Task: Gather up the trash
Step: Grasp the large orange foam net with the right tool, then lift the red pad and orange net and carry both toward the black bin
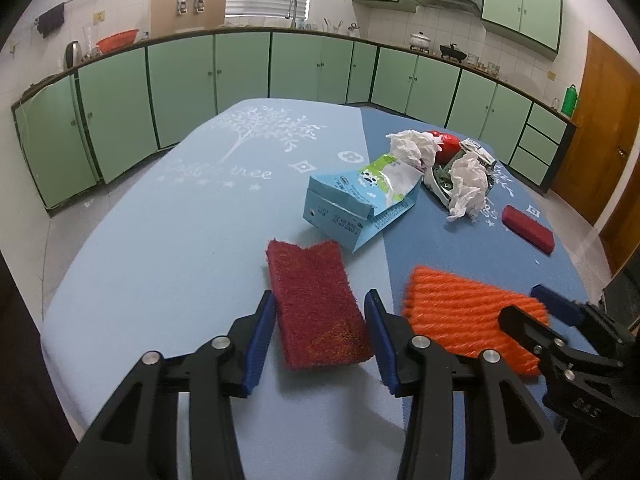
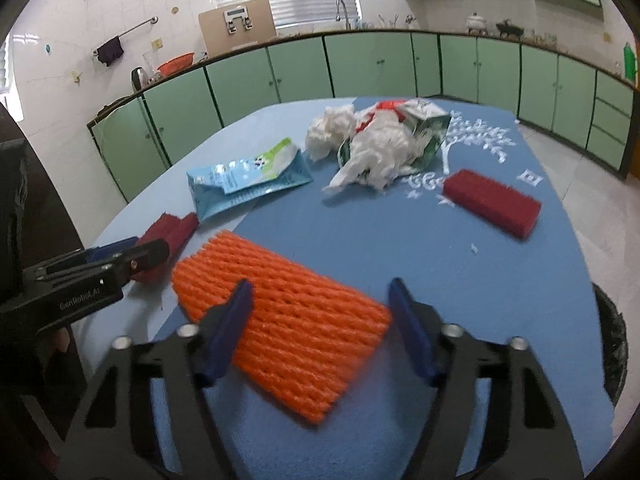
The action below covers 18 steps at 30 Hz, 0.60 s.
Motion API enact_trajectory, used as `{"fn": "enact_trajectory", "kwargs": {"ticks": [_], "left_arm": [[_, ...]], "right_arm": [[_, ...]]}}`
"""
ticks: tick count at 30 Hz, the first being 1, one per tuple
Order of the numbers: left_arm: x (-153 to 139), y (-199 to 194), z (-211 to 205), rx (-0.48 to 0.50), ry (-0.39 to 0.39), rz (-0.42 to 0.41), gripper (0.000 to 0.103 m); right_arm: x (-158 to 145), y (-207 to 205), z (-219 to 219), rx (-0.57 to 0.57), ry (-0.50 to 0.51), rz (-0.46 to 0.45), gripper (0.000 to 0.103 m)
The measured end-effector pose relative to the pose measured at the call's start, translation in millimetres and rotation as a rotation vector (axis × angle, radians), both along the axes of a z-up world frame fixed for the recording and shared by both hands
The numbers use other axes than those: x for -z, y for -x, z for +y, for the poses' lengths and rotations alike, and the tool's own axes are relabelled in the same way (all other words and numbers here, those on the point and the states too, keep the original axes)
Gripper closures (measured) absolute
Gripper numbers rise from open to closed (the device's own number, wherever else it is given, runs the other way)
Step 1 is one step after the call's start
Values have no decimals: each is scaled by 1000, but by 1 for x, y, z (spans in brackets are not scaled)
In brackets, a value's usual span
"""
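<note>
My left gripper (image 1: 320,304) is open, its blue pads on either side of a dark red scouring pad (image 1: 316,304) on the table. My right gripper (image 2: 322,292) is open over an orange foam net (image 2: 280,320), which also shows in the left wrist view (image 1: 472,312). A flattened blue milk carton (image 1: 360,200) lies mid-table and shows in the right wrist view (image 2: 248,184). Behind it are crumpled white tissues (image 1: 464,188), a green carton (image 2: 424,128) and a red wrapper (image 1: 444,144). A red sponge block (image 2: 492,202) lies to the right.
The table wears a two-tone blue cloth (image 1: 168,240). A black bin with a dark bag (image 2: 612,344) stands past the table's right edge. Green kitchen cabinets (image 1: 240,68) run along the walls, and a brown door (image 1: 600,120) is at right.
</note>
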State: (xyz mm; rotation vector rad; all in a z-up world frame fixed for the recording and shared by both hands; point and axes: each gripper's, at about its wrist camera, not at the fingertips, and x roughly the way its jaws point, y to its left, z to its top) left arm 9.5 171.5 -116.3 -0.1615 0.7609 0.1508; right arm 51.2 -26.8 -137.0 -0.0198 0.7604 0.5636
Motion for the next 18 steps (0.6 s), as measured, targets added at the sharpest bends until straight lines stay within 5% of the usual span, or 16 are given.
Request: {"fn": "enact_trajectory", "kwargs": {"ticks": [6,18], "left_arm": [[-1,0,-1,0,1,-5,58],[-29,10,-4,19,3,-71,58]], "right_arm": [[0,4,1,-36,10,-10,90],[-40,3,-17,6,-30,-96,93]]}}
